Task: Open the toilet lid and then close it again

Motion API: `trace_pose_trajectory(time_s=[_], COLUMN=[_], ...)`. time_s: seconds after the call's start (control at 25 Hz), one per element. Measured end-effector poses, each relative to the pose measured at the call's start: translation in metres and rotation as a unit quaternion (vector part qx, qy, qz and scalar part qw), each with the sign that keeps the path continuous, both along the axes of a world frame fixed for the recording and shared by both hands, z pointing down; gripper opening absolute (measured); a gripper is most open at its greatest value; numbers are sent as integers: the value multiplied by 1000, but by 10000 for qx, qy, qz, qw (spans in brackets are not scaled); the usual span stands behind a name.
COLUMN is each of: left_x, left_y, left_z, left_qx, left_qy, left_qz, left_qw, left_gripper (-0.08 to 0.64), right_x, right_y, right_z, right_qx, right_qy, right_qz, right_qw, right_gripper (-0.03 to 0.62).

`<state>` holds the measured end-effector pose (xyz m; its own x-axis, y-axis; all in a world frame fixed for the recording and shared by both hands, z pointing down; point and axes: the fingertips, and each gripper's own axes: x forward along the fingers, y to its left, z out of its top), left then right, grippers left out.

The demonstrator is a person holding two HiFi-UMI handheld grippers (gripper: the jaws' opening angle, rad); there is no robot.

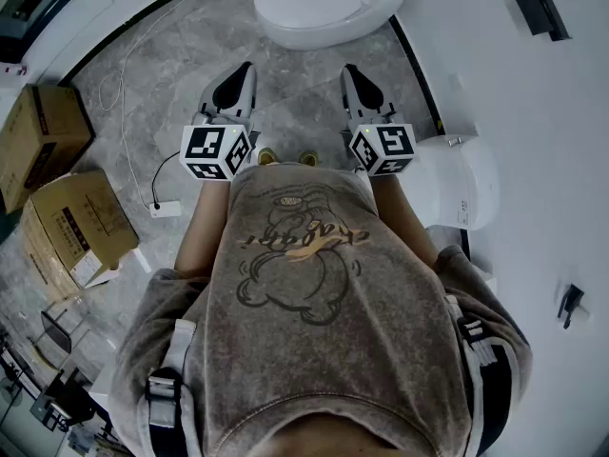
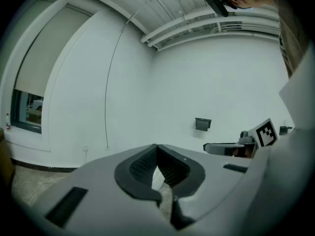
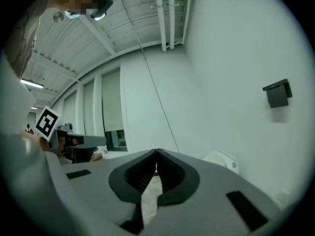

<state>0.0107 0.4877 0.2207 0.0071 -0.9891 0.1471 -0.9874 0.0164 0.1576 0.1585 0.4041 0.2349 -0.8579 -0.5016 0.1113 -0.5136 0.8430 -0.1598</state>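
Head view: toilet lid (image 1: 314, 3) down, ahead of left gripper (image 1: 245, 72) and right gripper (image 1: 350, 72), both clamped shut, holding nothing; floor (image 1: 295, 93) between, wall (image 1: 495, 74) right.

no text can be read; the cursive print (image 1: 303, 238) on the shirt (image 1: 400, 298) is illegible (too small, warped).
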Motion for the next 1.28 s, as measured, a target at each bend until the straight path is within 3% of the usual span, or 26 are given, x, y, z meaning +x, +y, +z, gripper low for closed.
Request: trace_pose_trajectory(time_s=[0.48,0.8,1.04,1.28], left_x=[6,-29,-65,-101], left_y=[-30,-108,-184,-243], left_z=[24,63,127,228], left_qx=[-67,-130,-316,-556], left_qy=[-85,-2,-10,91], left_qz=[-37,161,316,407], left_qw=[9999,9998,9990,9976], left_gripper=[9,9,9,9], right_x=[13,-29,-77,-122], right_y=[-26,-94,-153,-201], right_z=[37,71,136,240], right_qx=[-255,-368,-508,-807], right_qy=[125,56,165,362], right_qz=[-92,-41,-73,36], right_qw=[9996,9993,9985,9961], right_gripper=[26,26,26,26])
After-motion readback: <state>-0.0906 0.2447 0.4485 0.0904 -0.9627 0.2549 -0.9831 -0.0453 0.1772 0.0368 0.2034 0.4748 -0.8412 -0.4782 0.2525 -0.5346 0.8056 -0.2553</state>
